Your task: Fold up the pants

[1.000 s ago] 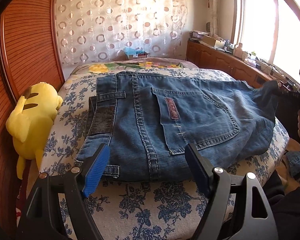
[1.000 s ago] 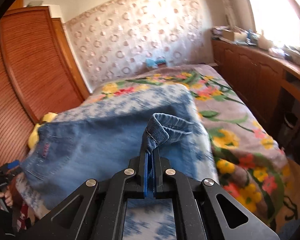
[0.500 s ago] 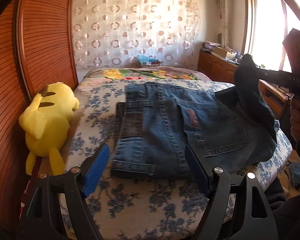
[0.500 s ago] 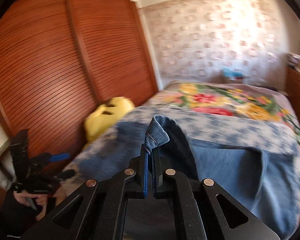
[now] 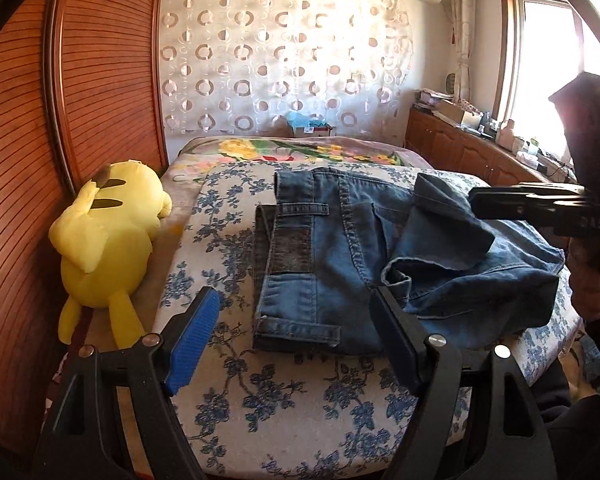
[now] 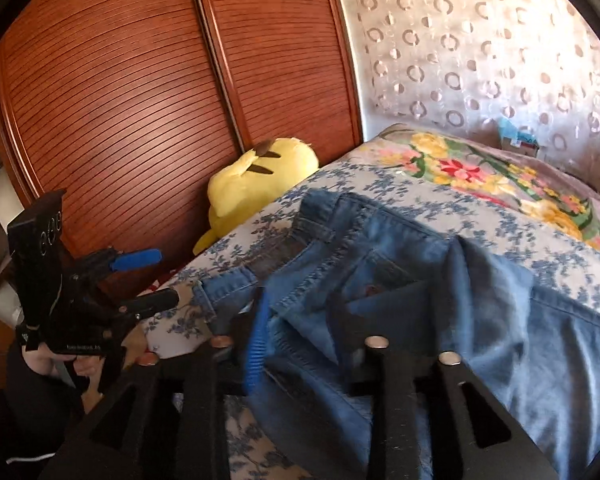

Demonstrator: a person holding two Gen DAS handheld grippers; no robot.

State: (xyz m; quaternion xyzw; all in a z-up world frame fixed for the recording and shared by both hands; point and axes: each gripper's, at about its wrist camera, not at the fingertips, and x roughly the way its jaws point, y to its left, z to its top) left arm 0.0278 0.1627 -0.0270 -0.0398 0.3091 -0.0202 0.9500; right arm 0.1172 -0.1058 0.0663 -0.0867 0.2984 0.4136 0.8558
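Since a second ago the right claw (image 6: 296,344) has swung the pant leg it was pinching across the bed (image 5: 300,420) toward the waistband, and its jaws have just been opening; the leg now lies dropped on the pants (image 5: 324,264). In the blurred right wrist view the fabric seems to sit loose between the parted fingers, not pressed. The right claw points out level over the pants from the right, a hand (image 5: 588,280) gripping its handle. The left claw (image 5: 296,340) hovers spread wide and empty, tilted down at the near edge of the bed, its fingers straddling the waistband corner without touching it. The pants lie across the blue-flowered cover, long axis left to right, waistband toward the yellow plush toy (image 5: 108,248), the folded leg rumpled on top.
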